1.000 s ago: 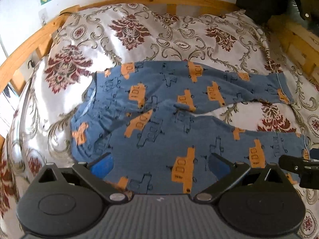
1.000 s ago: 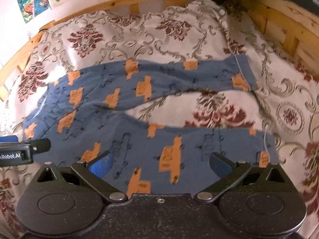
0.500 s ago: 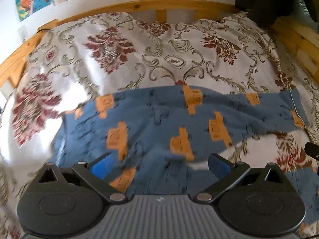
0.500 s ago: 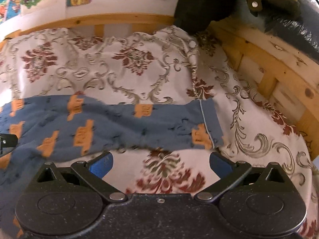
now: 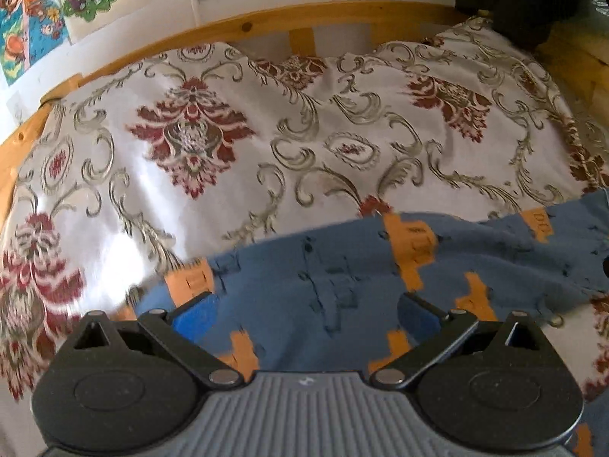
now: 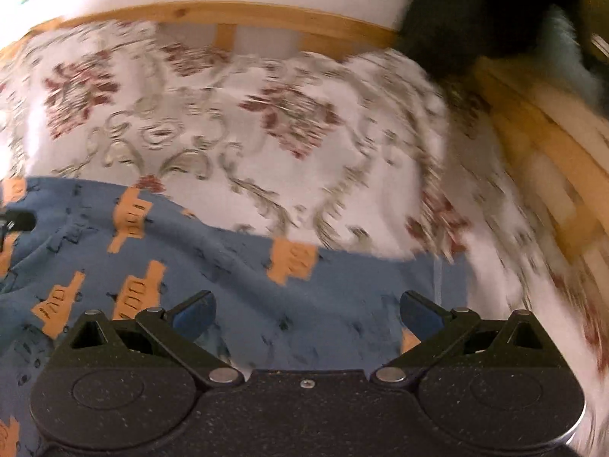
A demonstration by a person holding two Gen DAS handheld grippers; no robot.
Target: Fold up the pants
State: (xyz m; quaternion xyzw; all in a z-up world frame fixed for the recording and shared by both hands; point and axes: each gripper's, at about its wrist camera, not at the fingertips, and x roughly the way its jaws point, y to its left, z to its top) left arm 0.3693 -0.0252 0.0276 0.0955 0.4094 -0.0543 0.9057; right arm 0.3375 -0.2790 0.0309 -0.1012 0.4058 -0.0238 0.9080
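Since 1.0 s ago both views have pushed forward and down over the bed: the near leg, then filling the lower frame, has dropped out of sight, and only the far leg of the pants [image 5: 342,266] now lies ahead of the claws. The bedspread [image 5: 213,175] fills the upper half of each view.

Left claw [image 5: 304,314]: wide open, nothing between the blue pads [image 5: 194,318], blue fabric directly beneath. Right claw [image 6: 306,314]: equally wide open, empty, over the cuff end of the pants [image 6: 228,278]; the hem seam sits just right of centre. Right view is motion-blurred, so that claw is likely moving fast.

Pants lie spread flat across the bedspread, waist toward the left, cuffs toward the right, wooden bed frame [image 5: 312,19] beyond.

Judgement: no grasp made and no fold in place. The shift suggests both claws are travelling to the far leg's edge; contact with the cloth cannot be confirmed.
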